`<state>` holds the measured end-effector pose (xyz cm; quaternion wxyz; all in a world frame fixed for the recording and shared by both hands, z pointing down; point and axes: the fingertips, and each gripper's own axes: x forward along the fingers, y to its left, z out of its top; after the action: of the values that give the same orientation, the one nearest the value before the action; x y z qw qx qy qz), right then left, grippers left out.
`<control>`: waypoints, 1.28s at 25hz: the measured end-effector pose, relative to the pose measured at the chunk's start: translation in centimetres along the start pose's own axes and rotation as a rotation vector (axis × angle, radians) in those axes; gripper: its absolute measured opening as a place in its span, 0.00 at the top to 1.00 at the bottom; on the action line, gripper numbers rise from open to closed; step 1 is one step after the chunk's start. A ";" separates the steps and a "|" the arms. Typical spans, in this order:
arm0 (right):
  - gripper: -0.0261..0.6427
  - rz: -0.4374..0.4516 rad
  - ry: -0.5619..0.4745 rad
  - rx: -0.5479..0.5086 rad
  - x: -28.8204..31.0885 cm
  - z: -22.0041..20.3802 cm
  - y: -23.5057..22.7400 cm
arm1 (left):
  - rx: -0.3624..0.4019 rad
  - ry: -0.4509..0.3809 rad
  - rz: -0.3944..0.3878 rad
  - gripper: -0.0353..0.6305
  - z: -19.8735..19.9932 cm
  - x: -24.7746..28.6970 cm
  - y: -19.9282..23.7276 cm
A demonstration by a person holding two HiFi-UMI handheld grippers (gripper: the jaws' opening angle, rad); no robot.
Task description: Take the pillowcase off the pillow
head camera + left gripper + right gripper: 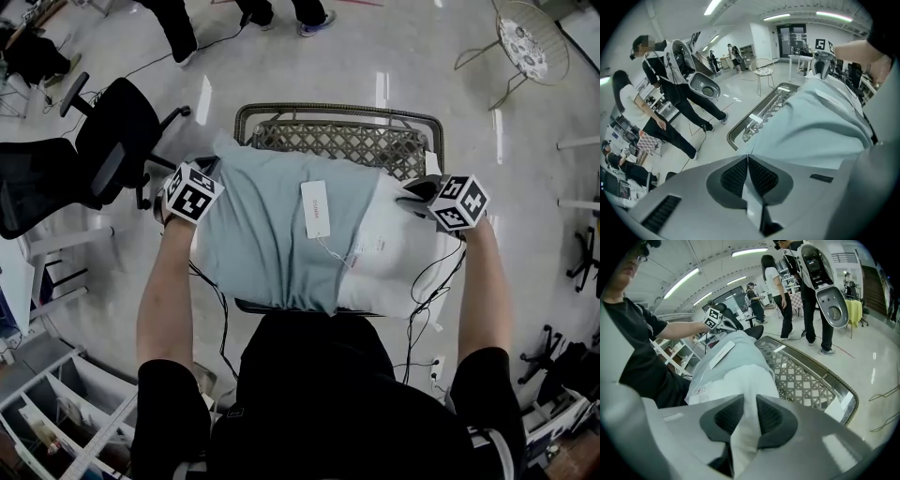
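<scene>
Pillowcase (pixel 267 230): pale blue-green, held over a lattice-seated bench (pixel 337 141), covering the left and middle of the pillow. Whether the bundle rests on the seat cannot be told. Contents: one white pillow (pixel 394 248), its right end already bare past the case's open mouth. Left tool (pixel 748 158): jaws together, pinching a thin fold of the case at its far-left end. Right tool (pixel 749 401): clamped on the bare white corner of the pillow. Handling advice: draw the two tools straight apart along the pillow's length with both grips firm, so the case slides off without bunching; the thin pinch may slip. White label (pixel 316 208) lies on the case.
</scene>
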<state>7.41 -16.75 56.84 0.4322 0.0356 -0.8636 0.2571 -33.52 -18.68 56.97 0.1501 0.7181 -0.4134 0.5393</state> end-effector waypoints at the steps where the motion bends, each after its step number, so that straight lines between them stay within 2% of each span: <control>1: 0.82 -0.009 0.008 -0.011 0.3 0.0 -0.1 | -0.016 -0.002 0.000 0.93 -0.3 -0.1 0.0; 3: 0.73 -0.042 0.049 -0.039 0.9 -0.2 -0.6 | -0.039 -0.029 -0.001 0.93 0.0 -0.4 -0.3; 6: 0.51 -0.091 0.159 -0.093 2.0 -0.8 -1.7 | -0.029 -0.087 -0.005 0.93 2.2 -0.9 -1.6; 9: 0.42 -0.106 0.182 -0.114 2.7 -0.2 -2.5 | 0.015 -0.133 -0.020 0.92 4.6 -1.0 -3.3; 10: 0.38 -0.106 0.171 -0.110 2.9 0.3 -2.8 | 0.023 -0.152 -0.043 0.88 5.4 -1.0 -4.1; 12: 0.33 -0.097 0.168 -0.106 3.7 0.8 -3.2 | 0.021 -0.182 -0.122 0.70 6.9 -0.7 -6.1; 14: 0.28 -0.085 0.192 -0.102 5.0 0.6 -3.8 | 0.012 -0.192 -0.201 0.66 8.0 0.1 -8.2; 17: 0.20 -0.043 0.236 -0.054 7.7 -0.6 -4.5 | 0.001 -0.163 -0.262 0.65 8.6 1.9 -10.2; 19: 0.18 -0.002 0.268 -0.016 9.3 -1.6 -4.9 | -0.011 -0.138 -0.282 0.65 8.6 3.0 -10.6; 21: 0.19 0.039 0.291 -0.002 9.9 -1.9 -4.9 | -0.004 -0.117 -0.298 0.71 8.5 3.7 -10.6; 23: 0.26 0.078 0.299 -0.010 9.8 -1.9 -4.4 | 0.040 -0.091 -0.272 0.80 8.3 3.8 -10.2; 25: 0.39 0.106 0.284 -0.021 9.4 -1.9 -3.5 | 0.098 -0.053 -0.213 0.93 7.4 3.8 -9.6; 28: 0.52 0.118 0.243 -0.032 8.3 -1.8 -2.5 | 0.133 -0.017 -0.155 0.94 6.0 3.5 -8.4; 32: 0.58 0.105 0.212 -0.058 7.0 -1.2 -1.8 | 0.133 -0.001 -0.129 0.94 4.4 2.3 -6.8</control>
<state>4.47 -16.59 63.51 0.5078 -0.0497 -0.8209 0.2565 -25.33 -18.38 58.98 0.1363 0.7520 -0.3296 0.5544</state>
